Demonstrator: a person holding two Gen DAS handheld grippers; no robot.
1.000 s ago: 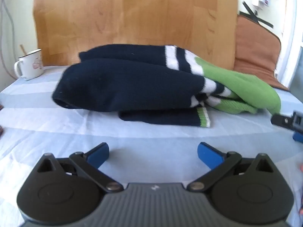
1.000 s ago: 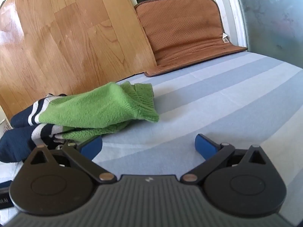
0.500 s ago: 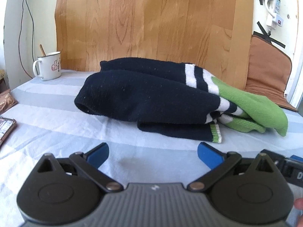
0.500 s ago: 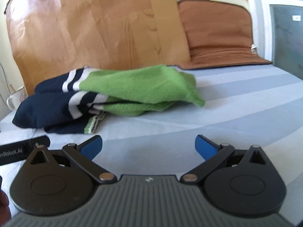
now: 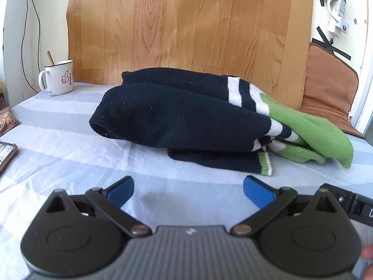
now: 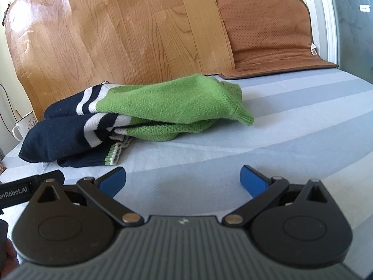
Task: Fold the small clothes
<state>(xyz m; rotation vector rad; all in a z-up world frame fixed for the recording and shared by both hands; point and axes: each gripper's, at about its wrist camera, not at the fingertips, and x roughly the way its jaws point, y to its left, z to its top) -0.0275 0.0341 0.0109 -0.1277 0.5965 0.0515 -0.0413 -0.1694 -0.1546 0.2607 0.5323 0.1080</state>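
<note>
A small knit sweater, navy with white stripes and a green part, lies folded in a bundle [image 5: 186, 121] on the pale blue striped sheet [image 5: 70, 144]. It also shows in the right wrist view [image 6: 144, 114], green end toward the right. My left gripper [image 5: 188, 190] is open and empty, a little in front of the bundle's near edge. My right gripper [image 6: 183, 182] is open and empty, in front of the bundle and slightly to its right. Neither touches the cloth.
A white enamel mug [image 5: 58, 77] with a spoon stands at the back left. A wooden board [image 5: 181, 28] leans behind the sweater. A brown mat [image 6: 268, 30] stands at the back right. A phone edge [image 5: 7, 154] lies at the far left.
Both grippers have pulled back from the sweater and risen slightly, so the bundle looks farther away. Both stay open. The sweater has not moved.
</note>
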